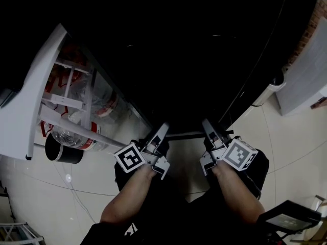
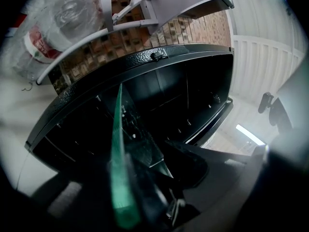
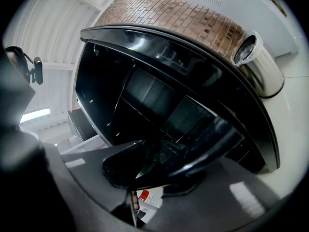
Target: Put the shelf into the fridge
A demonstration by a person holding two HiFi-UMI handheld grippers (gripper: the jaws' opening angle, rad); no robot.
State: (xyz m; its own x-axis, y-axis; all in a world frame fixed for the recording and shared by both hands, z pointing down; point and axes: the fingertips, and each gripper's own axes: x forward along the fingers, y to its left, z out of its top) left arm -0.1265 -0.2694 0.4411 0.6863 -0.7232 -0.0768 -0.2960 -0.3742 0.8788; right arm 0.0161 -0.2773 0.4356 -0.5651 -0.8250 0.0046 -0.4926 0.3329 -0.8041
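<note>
From the head camera I saw two forearms, each holding one gripper, and both pointed into the dark open fridge. The left gripper and the right gripper each carried one marker cube, so there were two cubes in all. The shelf showed there only as a thin pale line running between the two sets of jaws, right at the mouth of the fridge.

The gripper views gave me what the head camera could not. In the left gripper view the single glass shelf stood edge-on, its green rim running away toward the cabinet. The left jaws were closed on that near edge. In the right gripper view the two black pads were clamped on the pane, one on each face.

Only the head view showed the whole white fridge door swung open at the left. Its racks held clear bottles with red labels, but I could not count them. It also showed one dark round container on the floor below the door.

I counted one white bin, large in the right gripper view and small at the right of the head view. The brick wall behind the fridge was plainest in the two gripper views.
</note>
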